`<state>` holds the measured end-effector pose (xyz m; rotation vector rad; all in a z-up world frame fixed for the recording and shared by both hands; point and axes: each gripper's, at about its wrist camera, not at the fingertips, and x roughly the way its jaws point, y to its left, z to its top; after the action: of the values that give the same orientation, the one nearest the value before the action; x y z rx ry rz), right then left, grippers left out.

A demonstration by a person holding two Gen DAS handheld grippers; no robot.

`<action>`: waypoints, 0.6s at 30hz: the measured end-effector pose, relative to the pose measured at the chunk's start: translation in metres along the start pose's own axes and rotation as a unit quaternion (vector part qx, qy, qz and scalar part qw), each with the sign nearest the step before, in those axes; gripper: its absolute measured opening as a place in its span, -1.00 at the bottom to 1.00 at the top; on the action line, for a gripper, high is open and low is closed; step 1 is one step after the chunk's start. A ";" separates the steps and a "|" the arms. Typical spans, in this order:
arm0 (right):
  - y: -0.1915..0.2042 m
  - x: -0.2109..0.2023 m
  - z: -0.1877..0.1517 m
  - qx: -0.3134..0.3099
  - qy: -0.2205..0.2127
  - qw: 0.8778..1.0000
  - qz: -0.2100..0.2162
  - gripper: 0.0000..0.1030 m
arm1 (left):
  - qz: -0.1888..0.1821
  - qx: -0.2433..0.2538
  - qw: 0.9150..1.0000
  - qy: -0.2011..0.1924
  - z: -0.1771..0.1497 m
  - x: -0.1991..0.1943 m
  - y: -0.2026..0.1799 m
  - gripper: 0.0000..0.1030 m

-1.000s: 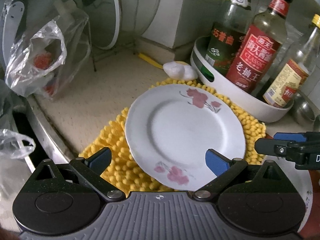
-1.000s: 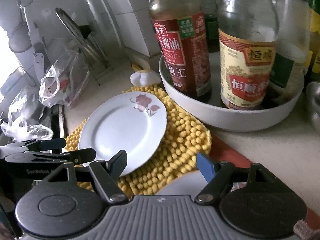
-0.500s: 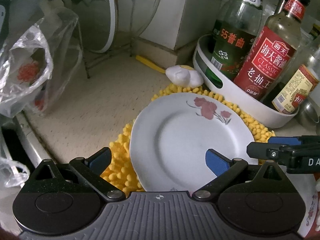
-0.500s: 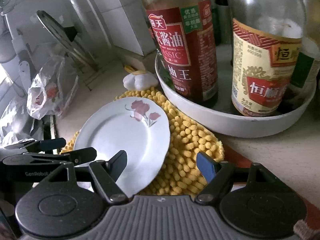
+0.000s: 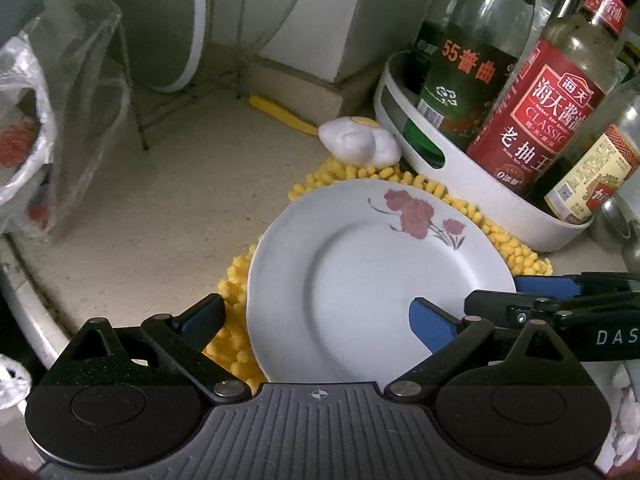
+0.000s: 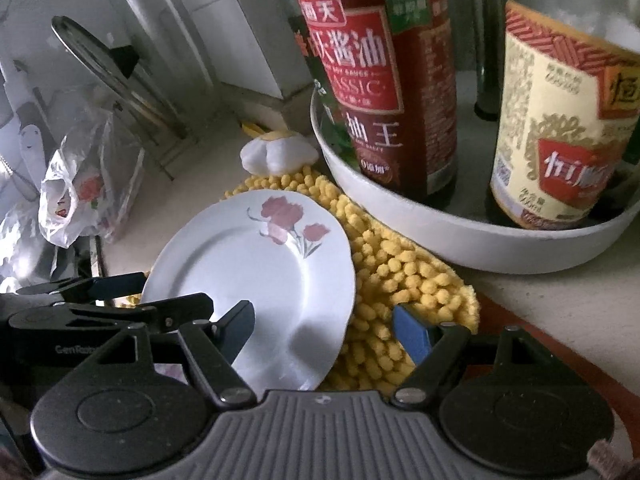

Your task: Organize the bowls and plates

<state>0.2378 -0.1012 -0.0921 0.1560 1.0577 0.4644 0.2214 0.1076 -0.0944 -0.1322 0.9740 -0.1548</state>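
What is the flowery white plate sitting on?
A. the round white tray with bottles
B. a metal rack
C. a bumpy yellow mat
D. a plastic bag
C: the plate lies on the bumpy yellow mat, which sticks out around its edges.

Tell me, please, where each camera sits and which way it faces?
Left wrist: on the left gripper, angled down at the white flowered ceramic plate on the yellow bobbled mat; its own open fingers show, the right gripper entering alongside.
Right wrist: on the right gripper, angled down at the plate's edge and white bottle tray; the left gripper beside it.
Shared: plate, mat, tray.
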 end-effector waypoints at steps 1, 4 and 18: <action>0.000 0.001 0.000 0.000 0.000 1.000 0.000 0.40 | -0.006 0.002 1.000 0.000 0.000 0.001 0.001 0.93; 0.000 0.004 0.001 0.002 0.002 1.000 0.000 0.40 | -0.020 0.008 1.000 0.004 0.002 0.003 0.002 0.92; -0.004 0.008 0.003 0.029 0.009 0.999 0.043 0.35 | -0.049 0.041 0.998 0.014 0.010 0.012 0.002 0.91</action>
<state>0.2445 -0.1013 -0.0986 0.2502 1.0863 0.5126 0.2365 0.1083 -0.0985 -0.1029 0.9892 -0.2858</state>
